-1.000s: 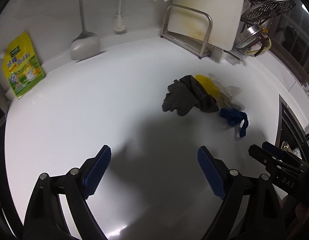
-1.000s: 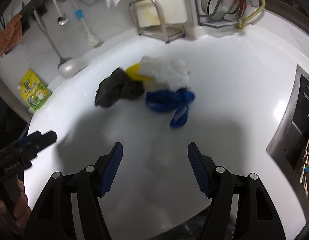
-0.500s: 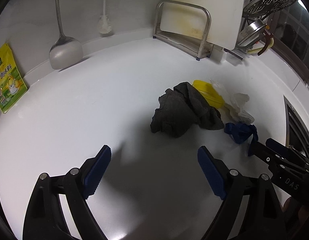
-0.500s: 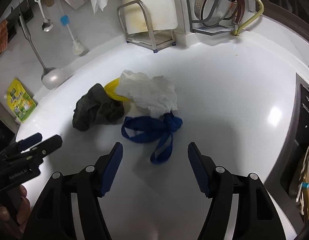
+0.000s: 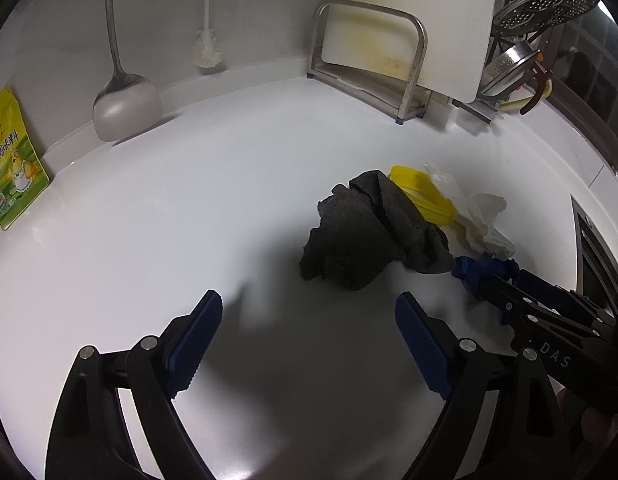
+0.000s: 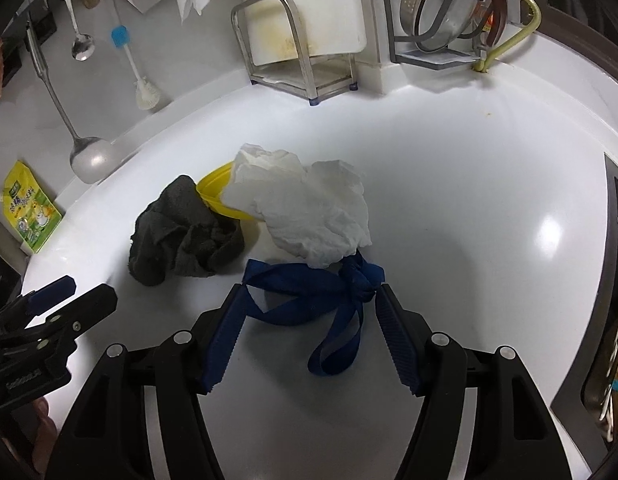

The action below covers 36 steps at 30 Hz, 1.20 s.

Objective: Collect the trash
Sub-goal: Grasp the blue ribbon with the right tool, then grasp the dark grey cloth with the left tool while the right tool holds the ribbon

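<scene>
Clearly the right hand-held gripper [image 6: 307, 320], jaws apart around the blue ribbon [image 6: 309, 288], could snag only a loop and drag the tissue [image 6: 305, 208].

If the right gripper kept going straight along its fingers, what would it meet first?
Most likely the blue ribbon: its loops already lie between the open fingers of the right gripper, which does not yet press on it. The crumpled white paper sits just beyond. Depth in this fisheye view is uncertain.
</scene>
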Available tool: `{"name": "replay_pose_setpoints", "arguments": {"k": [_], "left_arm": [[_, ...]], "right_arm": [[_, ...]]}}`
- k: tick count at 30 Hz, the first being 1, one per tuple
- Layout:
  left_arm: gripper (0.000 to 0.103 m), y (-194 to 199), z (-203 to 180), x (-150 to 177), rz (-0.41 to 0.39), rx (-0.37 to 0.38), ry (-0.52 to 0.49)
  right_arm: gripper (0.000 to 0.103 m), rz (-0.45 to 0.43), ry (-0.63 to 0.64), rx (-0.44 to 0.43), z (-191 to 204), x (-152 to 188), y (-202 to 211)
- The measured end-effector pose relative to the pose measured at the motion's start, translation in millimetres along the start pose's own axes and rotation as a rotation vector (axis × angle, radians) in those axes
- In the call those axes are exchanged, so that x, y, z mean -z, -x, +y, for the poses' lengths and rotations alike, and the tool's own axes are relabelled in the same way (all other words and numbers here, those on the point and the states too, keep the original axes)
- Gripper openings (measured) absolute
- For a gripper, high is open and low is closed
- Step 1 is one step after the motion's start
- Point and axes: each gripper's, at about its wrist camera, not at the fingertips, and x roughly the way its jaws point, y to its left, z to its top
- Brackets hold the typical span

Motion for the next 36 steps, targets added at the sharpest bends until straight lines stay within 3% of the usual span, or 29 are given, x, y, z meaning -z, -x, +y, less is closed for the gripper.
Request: {"name": "replay_pose_setpoints", "arguments": {"k": [2,4,8,10,13,24,36], "left_arm": [[0.086,-1,-1,0,0.001,-0.001,-0.002],[0.086,-1,-2,0,0.001,0.001,-0.001],[0.086,-2,-4,-1,0.002,0.01,0.002],[0.086,-3,-5,-2,0.004,0.014,0.001],[0.086,-4,-8,-3,0.001,0.02,-0.002],[0.087,-11,-22,-10,-0.007,0.061,-0.004],[0.089,-23,-39,-24,-0.001,0.087,-0.006]], "right_arm": [[0.064,-0.008,0.009,0.007,2,0,0],[0.051,-0.013,0.016,0.012,4,0,-1],[0.036,-0.013,0.013,0.004,4,0,-2],[0.022,-0.015,0.018,0.004,4,2,-2],[0.011,-0.016,0.015,-0.006,3,4,2],[0.008,-0.067,-0.055,-0.013,-24,13,40],[0.008,-0.056,-0.087,-0.017,-45,31,60]]}}
